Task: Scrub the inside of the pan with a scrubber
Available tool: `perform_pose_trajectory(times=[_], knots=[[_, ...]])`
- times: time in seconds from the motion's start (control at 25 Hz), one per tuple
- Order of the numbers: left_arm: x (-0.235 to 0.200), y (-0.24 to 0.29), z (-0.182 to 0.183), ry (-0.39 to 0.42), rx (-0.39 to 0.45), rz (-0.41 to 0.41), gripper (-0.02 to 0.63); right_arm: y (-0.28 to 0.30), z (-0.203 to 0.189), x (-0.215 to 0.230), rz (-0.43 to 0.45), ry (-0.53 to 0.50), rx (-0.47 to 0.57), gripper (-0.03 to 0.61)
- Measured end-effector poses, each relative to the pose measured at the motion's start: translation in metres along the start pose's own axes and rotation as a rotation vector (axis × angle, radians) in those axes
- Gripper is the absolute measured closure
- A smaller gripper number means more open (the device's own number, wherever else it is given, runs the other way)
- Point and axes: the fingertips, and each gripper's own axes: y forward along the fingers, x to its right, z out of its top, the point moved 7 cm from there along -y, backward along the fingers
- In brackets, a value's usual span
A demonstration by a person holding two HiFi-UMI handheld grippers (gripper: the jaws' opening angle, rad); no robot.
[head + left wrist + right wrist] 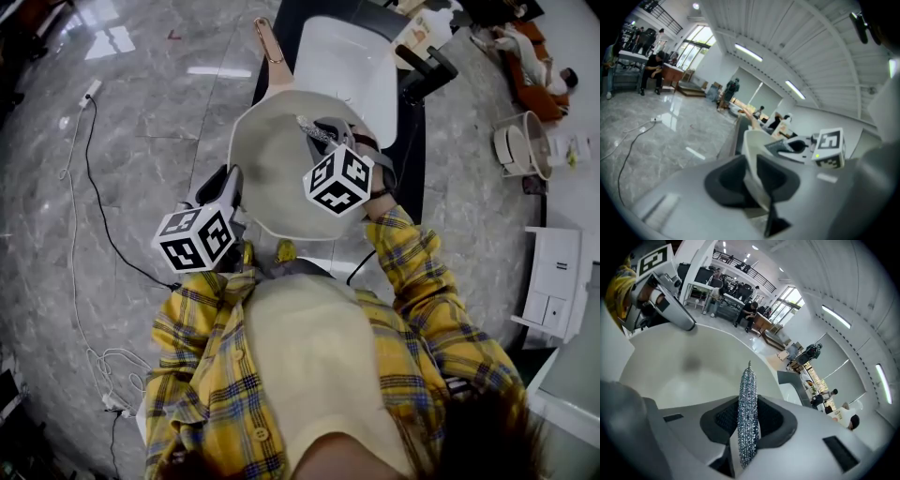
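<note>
A cream pan (272, 164) with a copper-coloured handle (268, 42) is held tilted up in front of the person. My left gripper (232, 187) is shut on the pan's near rim (752, 164), which stands edge-on between its pads. My right gripper (314, 131) is inside the pan, shut on a silvery steel-wool scrubber (747, 413) that sticks out past the pads. The scrubber's tip points at the pan's pale inner wall (689, 371); whether it touches I cannot tell. The left gripper (661, 291) shows at the pan's far rim in the right gripper view.
A white rectangular basin (352, 56) sits on a black table (412, 141) beyond the pan. A black cable (94, 206) and a white cord run over the marble floor at left. A dish rack (525, 145) and a white cabinet (553, 281) stand at right.
</note>
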Motion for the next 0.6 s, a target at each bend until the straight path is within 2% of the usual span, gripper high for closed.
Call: perform_pose_trajectory(times=[0.2,0.6], knots=[[0.0,-0.001,0.0,-0.005,-0.002,-0.004,0.543,0.014,-0.004,-0.006,-0.064,-0.057,-0.047,0.492],[0.0,0.001,0.0,-0.009,-0.002,-0.01,0.543,0.028,0.005,-0.028,0.063,-0.033,-0.035,0.492]])
